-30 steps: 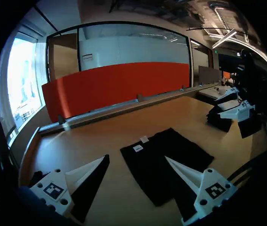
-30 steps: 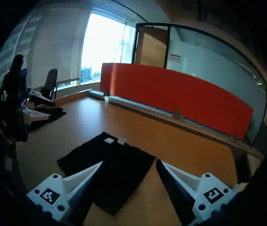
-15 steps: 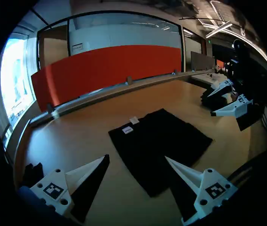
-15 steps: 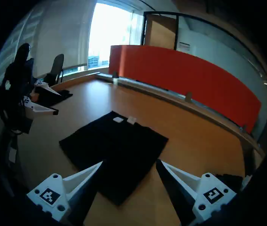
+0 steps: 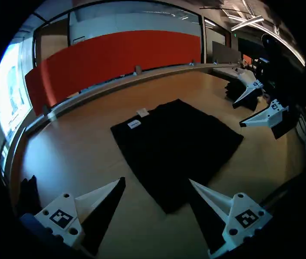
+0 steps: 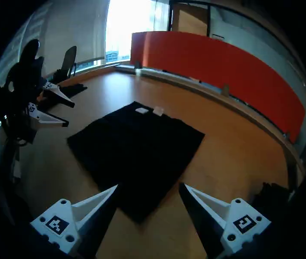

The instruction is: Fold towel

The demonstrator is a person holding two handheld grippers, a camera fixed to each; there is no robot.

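Though flat — one towel [image 5: 174, 138], two tags [image 5: 134, 124]

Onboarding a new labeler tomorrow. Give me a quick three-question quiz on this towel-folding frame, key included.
1. True or false: the left gripper and the right gripper are both open.
2. The black towel lies: A) spread flat on the wooden table; B) rolled into a tube; C) bunched in a heap.
3. How many small white tags show at the towel's far edge?
Key: 1 true; 2 A; 3 two.
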